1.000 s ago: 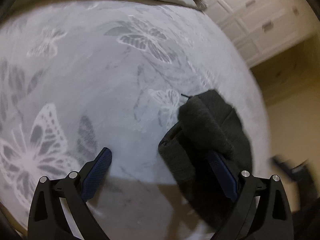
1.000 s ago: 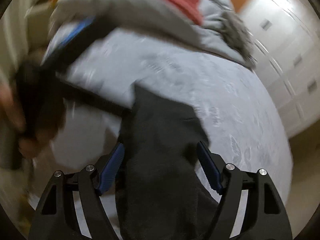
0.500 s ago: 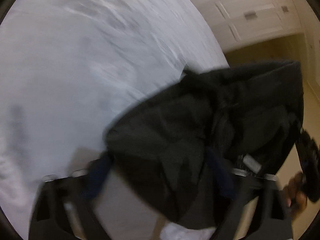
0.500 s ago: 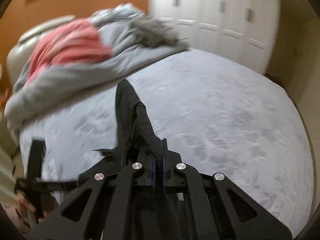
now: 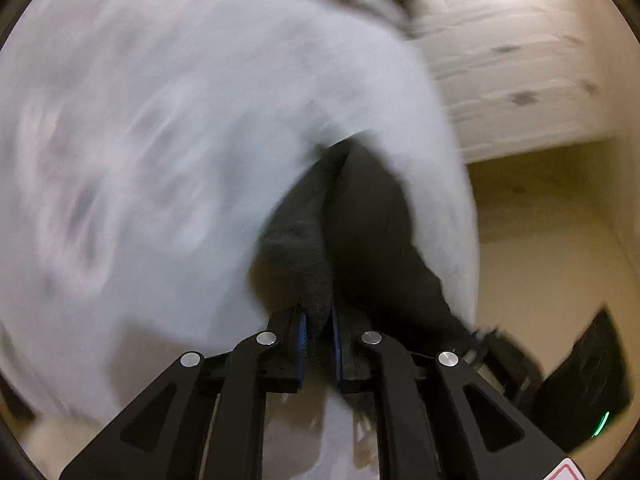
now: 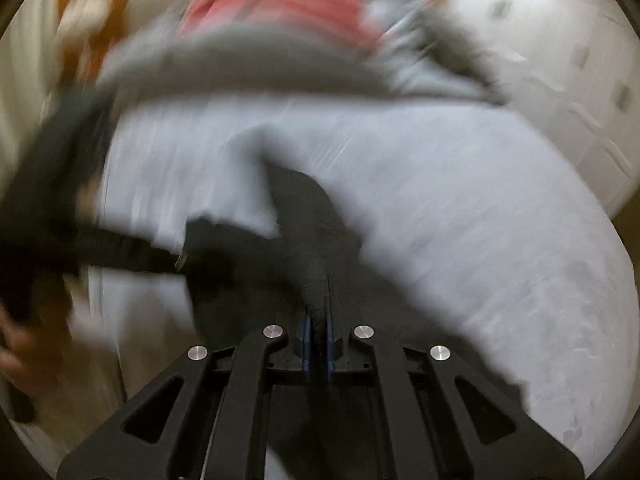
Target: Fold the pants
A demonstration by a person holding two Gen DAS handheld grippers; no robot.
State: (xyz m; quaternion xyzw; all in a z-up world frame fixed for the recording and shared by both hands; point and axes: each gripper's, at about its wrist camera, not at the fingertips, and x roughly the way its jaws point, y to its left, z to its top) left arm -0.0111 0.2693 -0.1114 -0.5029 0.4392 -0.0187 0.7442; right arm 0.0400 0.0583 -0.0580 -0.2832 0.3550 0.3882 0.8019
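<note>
The dark grey pants (image 5: pixel 360 220) hang in a bunched fold over the pale grey bedspread (image 5: pixel 160 140). My left gripper (image 5: pixel 319 328) is shut on a fold of the pants, cloth pinched between its blue pads. In the right wrist view my right gripper (image 6: pixel 318 330) is also shut on the pants (image 6: pixel 308 224), which rise ahead of the jaws. The other gripper and the hand holding it show blurred at the left of that view (image 6: pixel 48 208). Both views are motion-blurred.
A heap of grey and pink bedding (image 6: pixel 280 28) lies at the far end of the bed. White cupboard doors (image 5: pixel 512 60) stand beyond the bed's right side, with tan floor (image 5: pixel 540 220) below. A dark object with a green light (image 5: pixel 588 380) sits at lower right.
The left gripper was open a second ago and has closed on the pants. The right gripper closed on them half a second ago and stays shut. Both cameras have swung with the cloth.
</note>
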